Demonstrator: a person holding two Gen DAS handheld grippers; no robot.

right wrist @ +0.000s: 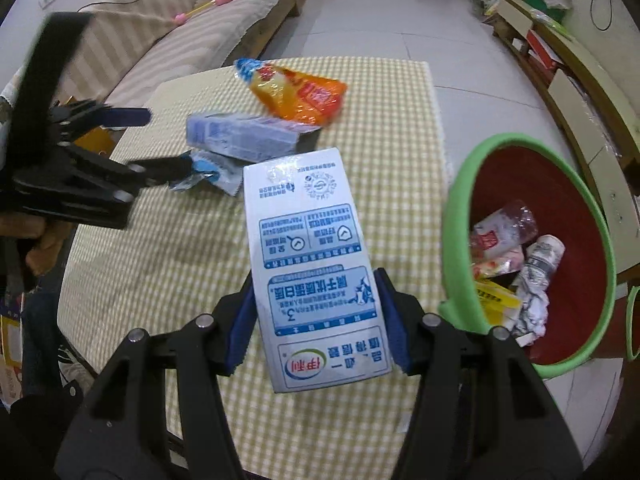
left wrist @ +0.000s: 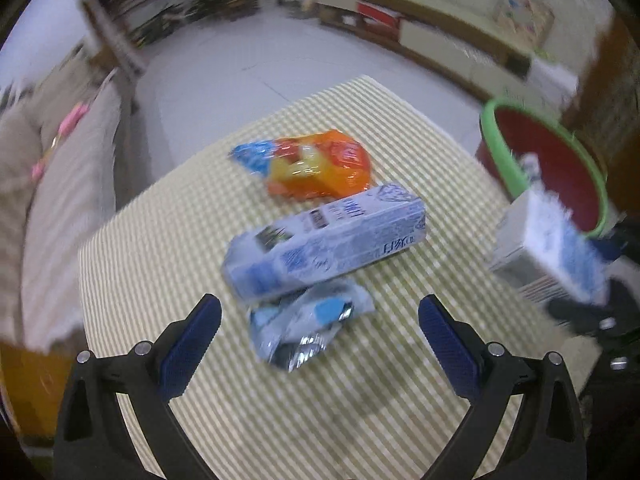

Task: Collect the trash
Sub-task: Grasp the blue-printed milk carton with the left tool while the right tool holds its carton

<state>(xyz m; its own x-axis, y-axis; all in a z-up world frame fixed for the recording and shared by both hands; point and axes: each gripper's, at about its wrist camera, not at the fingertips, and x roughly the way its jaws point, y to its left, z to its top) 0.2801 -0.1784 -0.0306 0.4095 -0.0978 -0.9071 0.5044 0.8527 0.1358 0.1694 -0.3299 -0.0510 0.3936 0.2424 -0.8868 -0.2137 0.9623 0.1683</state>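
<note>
Two blue pads of the right tongs (right wrist: pixel 314 280) clenched on the near end of a white-and-blue milk carton (right wrist: pixel 312 240), gripping its two long sides, with the rest of the carton jutting forward over the checked tablecloth (right wrist: pixel 400 128). Just right of these tongs, the red bin (right wrist: pixel 456 216) with a green rim, mouth tilted this way, crumpled paper and wrappers already inside.

Likely step: drop this carton in the bin. To do it well:
- Swing right with the carton's far end raised, so as not to knock the green rim.
- Loosen the squeeze only once the whole carton hangs over the red inside, not over the rim or the floor.
- Tip the far end down first for a clean slide in.

Left tongs (left wrist: pixel 320 302) released, jaws wide and empty, aimed down at the cloth. Just ahead of their tips, a crumpled silver-and-blue wrapper (left wrist: pixel 308 328). Touching it and seemingly overlapping its far edge, a second milk carton (left wrist: pixel 324 240) lying flat. Beyond that, an orange snack bag (left wrist: pixel 312 164), near the carton but hard to tell whether touching.

For the left side, probably best to take the wrapper first: come down over its bulky middle, not its thin corner, and pull toward the tongs so as not to drag the carton. Well past the table, a striped sofa (right wrist: pixel 180 24) and bare floor.
</note>
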